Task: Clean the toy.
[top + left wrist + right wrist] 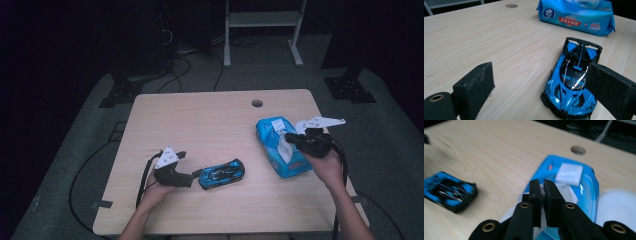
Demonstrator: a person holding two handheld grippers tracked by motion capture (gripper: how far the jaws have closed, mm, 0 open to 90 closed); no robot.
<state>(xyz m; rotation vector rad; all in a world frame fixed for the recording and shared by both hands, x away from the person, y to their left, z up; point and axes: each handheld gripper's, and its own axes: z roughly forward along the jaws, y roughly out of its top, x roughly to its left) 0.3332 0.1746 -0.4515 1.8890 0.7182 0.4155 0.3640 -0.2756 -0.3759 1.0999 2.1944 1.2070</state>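
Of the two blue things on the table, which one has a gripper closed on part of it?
The blue tissue pack: the right gripper is shut on a white tissue sticking out of its top. The blue toy car lies between the left gripper's open jaws, ungripped.

— How do the hands sit?

— Both forearms come in from the near edge. The left hand [159, 189] holds the left gripper [192, 167] low and level, pointing right.

— Its jaws?

— Spread wide, nothing pressed between them.

— And the other?

— The right hand [327, 167] lifts the right gripper [289, 137], pointing left, jaws pinched nearly together.
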